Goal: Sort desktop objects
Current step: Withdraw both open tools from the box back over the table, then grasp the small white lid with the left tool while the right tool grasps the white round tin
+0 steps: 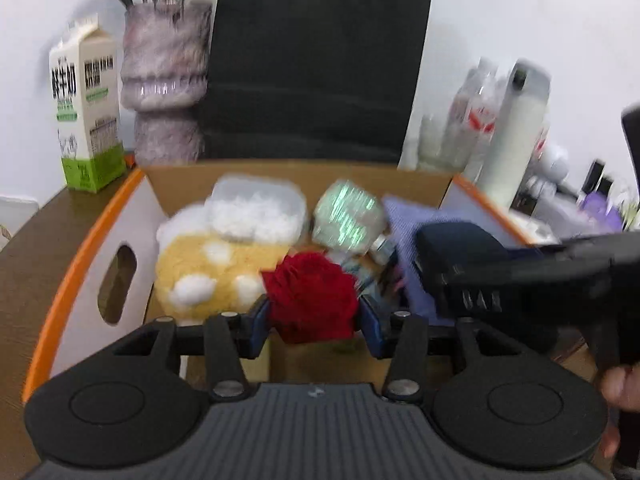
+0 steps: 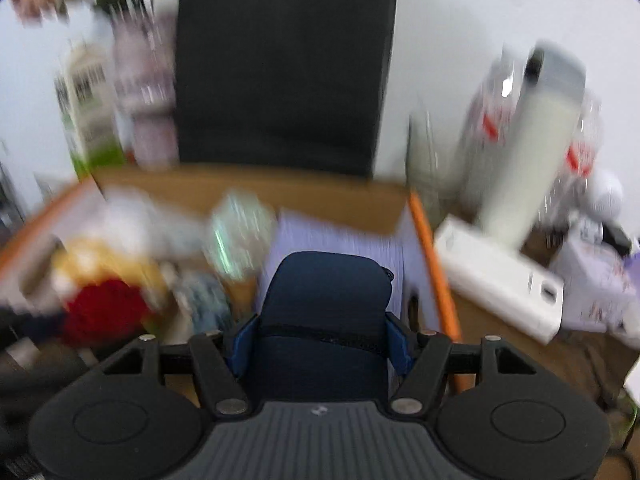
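My left gripper [image 1: 314, 322] is shut on a red fabric rose [image 1: 312, 298], held over the near edge of an open cardboard box [image 1: 296, 174]. My right gripper [image 2: 322, 336] is shut on a dark blue zip pouch [image 2: 326, 300], held over the box's right side; it also shows in the left wrist view [image 1: 456, 256]. Inside the box lie a yellow plush toy with white spots [image 1: 212, 268], a clear plastic container [image 1: 256, 208], a shiny greenish wrapped item [image 1: 348, 216] and a lavender cloth [image 1: 404, 216].
A milk carton [image 1: 86, 108] and a vase of flowers [image 1: 164, 80] stand behind the box on the left. A black chair back [image 1: 320, 60] is behind it. Bottles [image 2: 532, 132], a white box [image 2: 500, 284] and clutter stand to the right.
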`<state>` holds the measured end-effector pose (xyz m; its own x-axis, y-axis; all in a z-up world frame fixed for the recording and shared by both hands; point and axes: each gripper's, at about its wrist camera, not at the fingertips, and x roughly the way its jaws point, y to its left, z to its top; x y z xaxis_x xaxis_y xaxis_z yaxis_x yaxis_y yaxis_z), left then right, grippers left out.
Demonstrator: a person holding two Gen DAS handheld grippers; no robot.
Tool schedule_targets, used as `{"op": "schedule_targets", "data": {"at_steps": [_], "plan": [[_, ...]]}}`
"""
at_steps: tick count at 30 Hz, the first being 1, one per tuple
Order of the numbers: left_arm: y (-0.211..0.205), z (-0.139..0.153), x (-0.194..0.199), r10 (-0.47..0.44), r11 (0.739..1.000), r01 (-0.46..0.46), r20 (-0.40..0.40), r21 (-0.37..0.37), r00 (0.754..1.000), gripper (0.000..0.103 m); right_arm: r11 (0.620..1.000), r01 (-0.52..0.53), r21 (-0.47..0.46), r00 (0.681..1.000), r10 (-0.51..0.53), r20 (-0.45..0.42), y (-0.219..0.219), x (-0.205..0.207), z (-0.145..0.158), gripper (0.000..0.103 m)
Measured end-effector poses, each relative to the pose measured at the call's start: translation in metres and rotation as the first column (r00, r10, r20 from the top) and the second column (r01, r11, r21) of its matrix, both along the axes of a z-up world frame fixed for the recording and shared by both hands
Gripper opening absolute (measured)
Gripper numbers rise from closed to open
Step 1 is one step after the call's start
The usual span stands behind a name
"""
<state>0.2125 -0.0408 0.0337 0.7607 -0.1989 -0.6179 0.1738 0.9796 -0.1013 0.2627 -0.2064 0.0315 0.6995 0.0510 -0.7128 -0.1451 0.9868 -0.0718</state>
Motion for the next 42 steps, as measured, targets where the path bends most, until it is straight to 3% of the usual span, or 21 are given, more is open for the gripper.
{"op": "schedule_targets", "data": {"at_steps": [2, 3, 8, 10, 13, 15, 17, 20, 23, 26, 29, 36, 38, 42], "plan": [[0.004, -0.01, 0.006, -0.007, 1.0, 0.008, -0.035, 0.016, 0.999, 0.047, 0.993, 0.007, -0.115, 0.999, -0.004, 0.032, 0.012, -0.01, -0.01, 0.064], [0.005, -0.012, 0.005, -0.008, 1.0, 0.008, -0.011, 0.016, 1.0, 0.048, 0.99, 0.009, -0.137, 0.999, -0.004, 0.035, 0.015, -0.013, -0.012, 0.065], [0.002, -0.009, 0.007, -0.044, 0.999, 0.045, -0.039, 0.03, 0.998, 0.062, 0.989, 0.002, -0.148, 0.999, -0.007, -0.036, 0.019, -0.008, -0.008, 0.068], [0.004, -0.002, 0.004, -0.039, 0.999, 0.04, -0.035, 0.026, 0.999, 0.07, 0.993, 0.013, -0.12, 0.998, -0.02, -0.063, 0.017, -0.01, -0.003, 0.069], [0.009, 0.015, -0.004, -0.045, 0.999, 0.045, -0.021, -0.002, 0.999, 0.082, 0.999, 0.034, -0.003, 0.998, -0.034, -0.059, -0.001, -0.019, 0.015, 0.07], [0.01, 0.028, -0.011, -0.067, 0.998, 0.067, -0.015, -0.016, 0.998, 0.088, 0.995, 0.041, 0.087, 0.998, -0.036, -0.056, -0.013, -0.029, 0.031, 0.074], [0.01, 0.04, -0.019, -0.081, 0.997, 0.081, -0.007, -0.004, 0.997, 0.101, 0.988, 0.043, 0.146, 0.997, -0.034, -0.063, -0.021, -0.041, 0.044, 0.081], [0.011, 0.054, -0.03, -0.064, 0.998, 0.065, -0.02, 0.027, 0.998, 0.102, 0.976, 0.049, 0.211, 0.996, -0.033, -0.078, -0.033, -0.06, 0.06, 0.082], [0.022, 0.061, -0.055, -0.032, 0.999, 0.032, -0.031, 0.003, 0.999, 0.103, 0.966, 0.056, 0.252, 0.997, -0.043, -0.057, -0.046, -0.088, 0.072, 0.085], [0.032, 0.063, -0.099, -0.029, 0.998, 0.03, 0.018, -0.052, 0.999, 0.103, 0.961, 0.024, 0.275, 1.0, -0.02, -0.018, -0.052, -0.125, 0.077, 0.088], [0.035, 0.061, -0.145, -0.016, 0.999, 0.019, 0.065, -0.038, 0.998, 0.103, 0.961, 0.005, 0.278, 0.999, -0.016, 0.035, -0.051, -0.168, 0.073, 0.089], [0.043, 0.037, -0.247, 0.011, 1.0, -0.009, 0.215, -0.009, 0.976, 0.103, 0.957, -0.043, 0.287, 0.984, -0.008, 0.177, -0.04, -0.277, 0.04, 0.095], [0.047, 0.026, -0.268, 0.042, 0.999, -0.046, 0.23, 0.014, 0.972, 0.103, 0.963, -0.063, 0.263, 0.983, 0.014, 0.182, -0.035, -0.301, 0.025, 0.096], [0.06, 0.003, -0.297, 0.091, 0.996, -0.09, 0.204, -0.015, 0.975, 0.103, 0.968, -0.027, 0.248, 0.982, -0.02, 0.185, -0.036, -0.344, -0.002, 0.096]]}}
